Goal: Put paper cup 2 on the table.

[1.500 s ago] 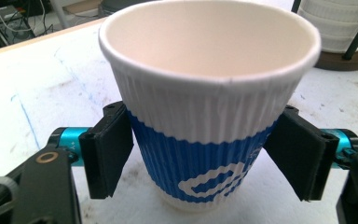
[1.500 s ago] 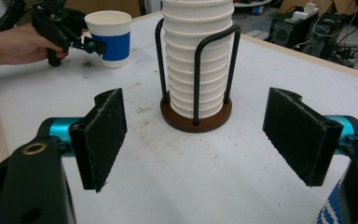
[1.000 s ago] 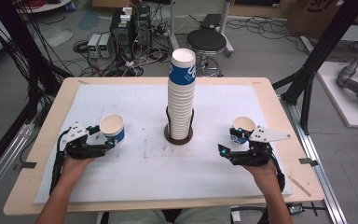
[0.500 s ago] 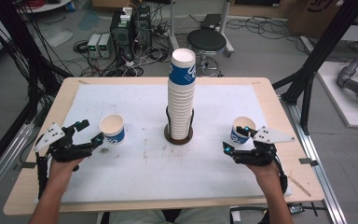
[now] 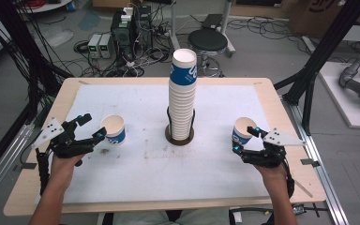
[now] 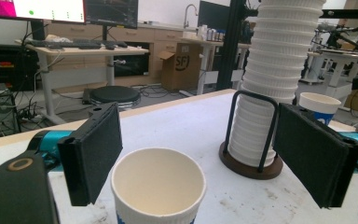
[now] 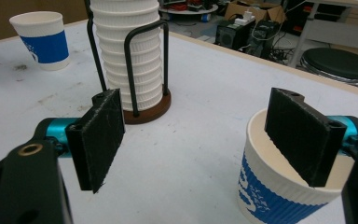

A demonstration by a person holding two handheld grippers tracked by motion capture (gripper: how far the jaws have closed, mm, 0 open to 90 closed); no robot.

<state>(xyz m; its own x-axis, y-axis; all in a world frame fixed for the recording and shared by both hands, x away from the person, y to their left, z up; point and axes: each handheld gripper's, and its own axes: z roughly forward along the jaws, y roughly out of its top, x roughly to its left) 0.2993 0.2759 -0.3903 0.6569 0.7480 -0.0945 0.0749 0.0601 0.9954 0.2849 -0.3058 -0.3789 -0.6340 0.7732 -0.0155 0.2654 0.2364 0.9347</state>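
Observation:
A tall stack of white paper cups (image 5: 183,96) stands in a black wire holder on a round brown base (image 5: 179,137) at mid-table. A blue-and-white cup (image 5: 114,130) stands upright to its left, just ahead of my left gripper (image 5: 93,126). In the left gripper view that cup (image 6: 158,186) sits low between the wide-open jaws of the left gripper (image 6: 205,158), touching neither. A second cup (image 5: 243,130) stands at the right. My right gripper (image 7: 200,140) is open, and its right jaw overlaps the mouth of this cup (image 7: 270,196).
A white mat (image 5: 140,173) covers most of the wooden table (image 5: 37,197). The far cup (image 7: 44,39) and the stack (image 7: 130,56) show beyond the right gripper. Black frame posts, cables and a stool (image 5: 207,41) stand behind the table.
My left gripper has let go of its cup and pulled back to the left, jaws open. The right gripper has barely moved and both cups stand where they were.

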